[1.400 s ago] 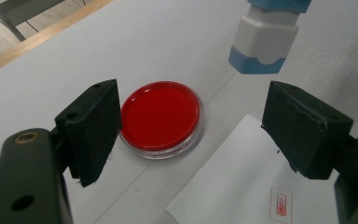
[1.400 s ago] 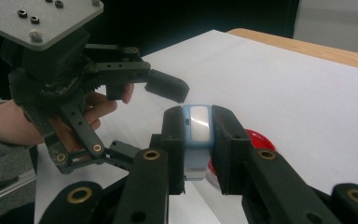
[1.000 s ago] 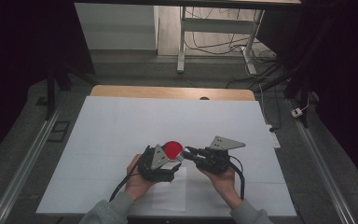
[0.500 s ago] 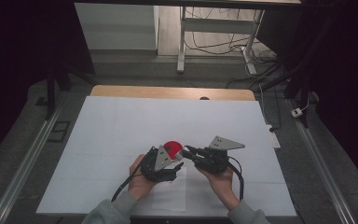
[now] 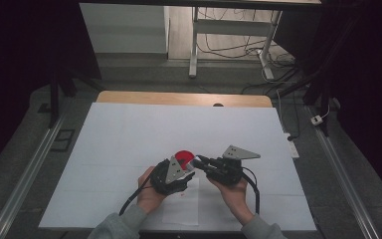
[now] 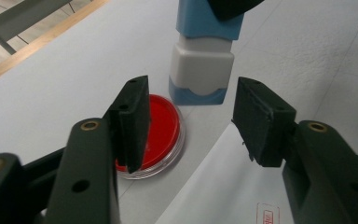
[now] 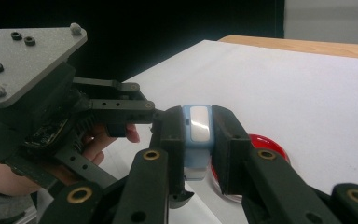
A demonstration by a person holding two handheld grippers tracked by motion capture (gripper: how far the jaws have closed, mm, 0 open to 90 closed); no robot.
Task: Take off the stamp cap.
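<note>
White table (image 5: 129,134); blue-white stamp (image 7: 196,135) clamped in right tool (image 7: 196,154)

The high view looks forward and down from above the person's side, taking in the whole white worktop (image 5: 129,149) from well back, floor and desk legs beyond. The left gripper view rides low and very near, facing along its own jaws across the worktop toward a blue-and-white stamp (image 6: 204,56) and a red ink pad (image 6: 161,126). The right gripper view sits just as close, looking sidelong over the surface. All three views share stamp and pad.
</note>
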